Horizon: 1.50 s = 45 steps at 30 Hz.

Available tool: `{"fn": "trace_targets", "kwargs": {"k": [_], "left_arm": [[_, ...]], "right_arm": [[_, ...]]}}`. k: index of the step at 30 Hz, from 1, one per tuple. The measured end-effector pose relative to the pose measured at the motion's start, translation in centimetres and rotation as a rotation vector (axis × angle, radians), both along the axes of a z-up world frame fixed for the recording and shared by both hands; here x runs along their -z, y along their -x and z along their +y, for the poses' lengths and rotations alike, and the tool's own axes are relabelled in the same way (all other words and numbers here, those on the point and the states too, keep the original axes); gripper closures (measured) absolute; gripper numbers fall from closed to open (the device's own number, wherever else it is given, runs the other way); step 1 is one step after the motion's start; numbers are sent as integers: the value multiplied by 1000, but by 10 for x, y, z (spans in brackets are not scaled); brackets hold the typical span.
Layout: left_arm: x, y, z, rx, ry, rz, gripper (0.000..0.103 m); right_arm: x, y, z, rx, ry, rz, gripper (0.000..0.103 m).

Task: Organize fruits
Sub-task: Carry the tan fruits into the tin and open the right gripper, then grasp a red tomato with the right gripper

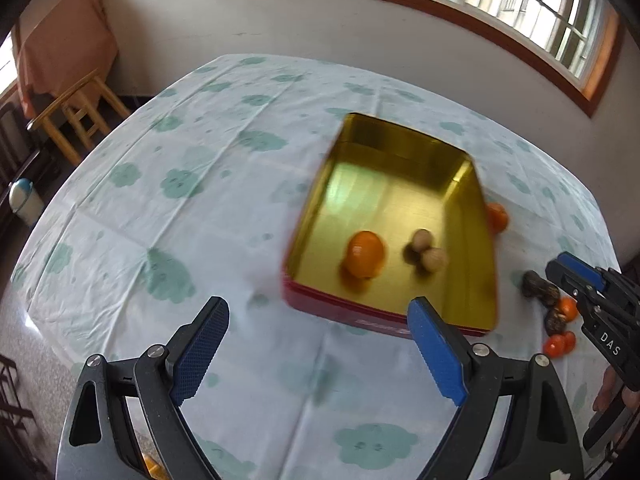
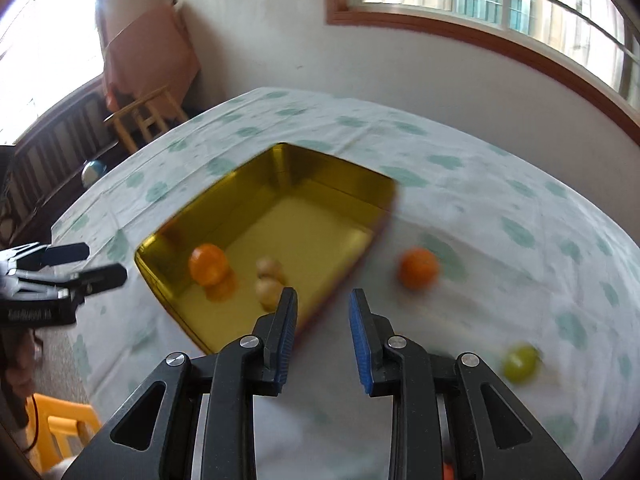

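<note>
1. Left wrist view: a whitewashed room with a wood-framed window (image 1: 500, 0), a wooden stool (image 1: 80, 116) by the wall, and a table under a white tablecloth (image 1: 180, 200) printed with green clouds.
2. On the cloth sits a red tin (image 1: 384, 320) with a gold inside, its lid off. In it lie 1 orange (image 1: 365, 254) and 2 pale brown round fruits (image 1: 426, 252), touching each other, too blurred to name.
3. Another orange (image 1: 497, 216) sits just beside the tin's right wall. Further right are dark wrinkled fruits (image 1: 540, 292) and small orange ones (image 1: 560, 342), loose on the cloth.
4. The left gripper (image 1: 320, 344) hovers short of the tin with its jaws wide apart and nothing between them.
5. The right gripper (image 1: 580, 280) reaches in at the right edge, above the loose fruit; white letters on its body read "DAS". Faint lettering on the tin's red side is too blurred to read.
6. Right wrist view: the same wall, window (image 2: 520, 4) and stool (image 2: 148, 120), all smeared by motion.
7. The right gripper (image 2: 323, 312) shows its jaws drawn close with only a narrow gap, nothing held. The tin (image 2: 188, 316) lies ahead to the left, an orange (image 2: 418, 268) on the cloth ahead to the right, a green fruit (image 2: 519, 362) nearer on the right.
8. Judgement: the sorting is partly done and this is the gap between 2 picks. The next move calls for spreading the right jaws, settling them around a loose fruit, then carrying it over the tin's wall.
</note>
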State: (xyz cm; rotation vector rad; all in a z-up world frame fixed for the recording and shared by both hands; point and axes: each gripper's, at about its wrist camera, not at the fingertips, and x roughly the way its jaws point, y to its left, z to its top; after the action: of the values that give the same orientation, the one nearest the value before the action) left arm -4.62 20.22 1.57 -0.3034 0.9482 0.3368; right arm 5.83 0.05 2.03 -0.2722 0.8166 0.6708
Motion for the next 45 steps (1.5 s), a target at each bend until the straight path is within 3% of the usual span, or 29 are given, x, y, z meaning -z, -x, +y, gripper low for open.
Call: {"fn": "trace_targets", "kwargs": {"k": [8, 14, 23, 28, 35, 39, 45], "left_arm": [[-8, -15, -69, 201, -18, -13, 14], [0, -24, -118, 323, -23, 12, 14], [19, -30, -156, 418, -16, 56, 14], [25, -30, -162, 432, -12, 70, 14], [29, -35, -168, 440, -12, 72, 14], [34, -39, -175, 456, -2, 78, 14], [38, -46, -191, 500, 1, 74, 14]], "right_arm": [[15, 15, -120, 215, 52, 43, 71], [31, 25, -162, 281, 43, 99, 71], [58, 30, -155, 262, 12, 156, 69], [64, 27, -142, 251, 33, 130, 54], [68, 20, -134, 241, 45, 97, 54], [70, 19, -131, 241, 41, 95, 63], [71, 19, -137, 252, 39, 88, 65]]}}
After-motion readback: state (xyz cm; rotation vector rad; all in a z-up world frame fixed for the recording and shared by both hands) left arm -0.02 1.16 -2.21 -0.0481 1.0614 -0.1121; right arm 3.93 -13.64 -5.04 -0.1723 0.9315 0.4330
